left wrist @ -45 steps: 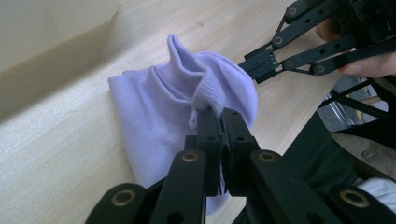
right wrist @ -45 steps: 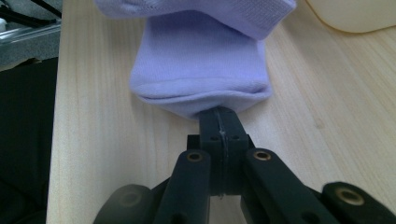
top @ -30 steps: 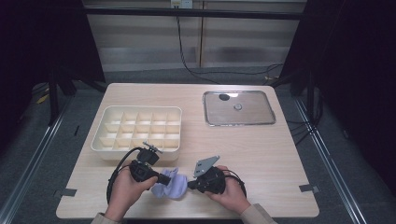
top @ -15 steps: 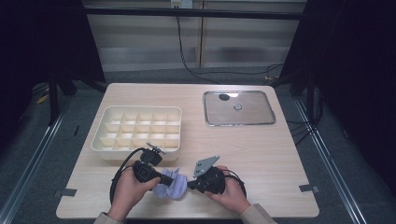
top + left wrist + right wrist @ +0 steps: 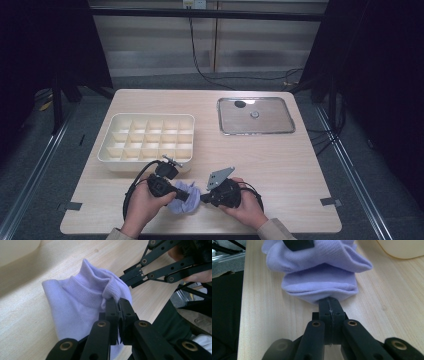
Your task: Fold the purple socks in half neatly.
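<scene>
Barely anything has shifted since the earlier frames — our left hand has nudged the bundle a touch, the right one has sat put. We've got the lavender sock (image 5: pixel 183 199) bunched on the near edge of the table (image 5: pixel 280 160), just in front of the cream divider tray (image 5: pixel 145 140), pinched from both sides. Our left gripper (image 5: pixel 119 305) is clamped on a fold right by the ribbed cuff, and in the left gripper view the right gripper's jaws come in from the far side of the same lump. Our right gripper (image 5: pixel 329 305) is squeezed tight on the cloth at the bottom of the wad, pads practically meeting. So where are we? Looks like the folding or rolling is partway there — the sock is doubled over into a compact lump but loose at the edges. If it's headed for the tray, that part isn't done; every compartment we can see is bare. The glass lid (image 5: pixel 256 115) sits well apart, untouched.
</scene>
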`<state>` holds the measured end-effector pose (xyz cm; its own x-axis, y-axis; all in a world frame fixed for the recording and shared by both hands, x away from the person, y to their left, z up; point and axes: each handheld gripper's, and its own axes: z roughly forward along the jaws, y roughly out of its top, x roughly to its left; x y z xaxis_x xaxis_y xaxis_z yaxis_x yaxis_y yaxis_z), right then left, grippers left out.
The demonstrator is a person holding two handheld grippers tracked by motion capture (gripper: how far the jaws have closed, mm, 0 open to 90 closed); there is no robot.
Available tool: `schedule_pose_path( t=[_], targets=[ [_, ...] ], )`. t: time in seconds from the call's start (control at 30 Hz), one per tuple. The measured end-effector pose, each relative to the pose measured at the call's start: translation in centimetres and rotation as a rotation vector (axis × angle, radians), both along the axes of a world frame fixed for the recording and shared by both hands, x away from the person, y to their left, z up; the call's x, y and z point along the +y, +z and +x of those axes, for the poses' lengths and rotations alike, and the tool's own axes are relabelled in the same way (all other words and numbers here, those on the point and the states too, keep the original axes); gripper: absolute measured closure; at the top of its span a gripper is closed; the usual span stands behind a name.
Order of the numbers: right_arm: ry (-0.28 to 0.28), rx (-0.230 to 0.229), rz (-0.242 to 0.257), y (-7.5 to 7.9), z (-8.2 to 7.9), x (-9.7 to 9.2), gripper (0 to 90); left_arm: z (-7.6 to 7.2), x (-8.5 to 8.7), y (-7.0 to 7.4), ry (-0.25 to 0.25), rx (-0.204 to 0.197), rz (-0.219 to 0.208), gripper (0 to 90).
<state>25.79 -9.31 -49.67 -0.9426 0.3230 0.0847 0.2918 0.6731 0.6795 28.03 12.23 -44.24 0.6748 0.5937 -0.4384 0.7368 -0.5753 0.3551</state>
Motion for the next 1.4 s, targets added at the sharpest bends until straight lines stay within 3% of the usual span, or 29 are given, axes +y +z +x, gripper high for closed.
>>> schedule_pose_path(
  t=[0.53,1.4],
  targets=[
    [0.002,-0.001,0.0,0.01,0.01,0.01,90.0,-0.14,-0.35,-0.39,-0.012,-0.005,0.028,87.1],
    [0.005,0.001,-0.002,0.03,-0.03,0.08,90.0,-0.36,-0.79,-0.86,-0.012,0.005,0.024,86.1]
  ],
)
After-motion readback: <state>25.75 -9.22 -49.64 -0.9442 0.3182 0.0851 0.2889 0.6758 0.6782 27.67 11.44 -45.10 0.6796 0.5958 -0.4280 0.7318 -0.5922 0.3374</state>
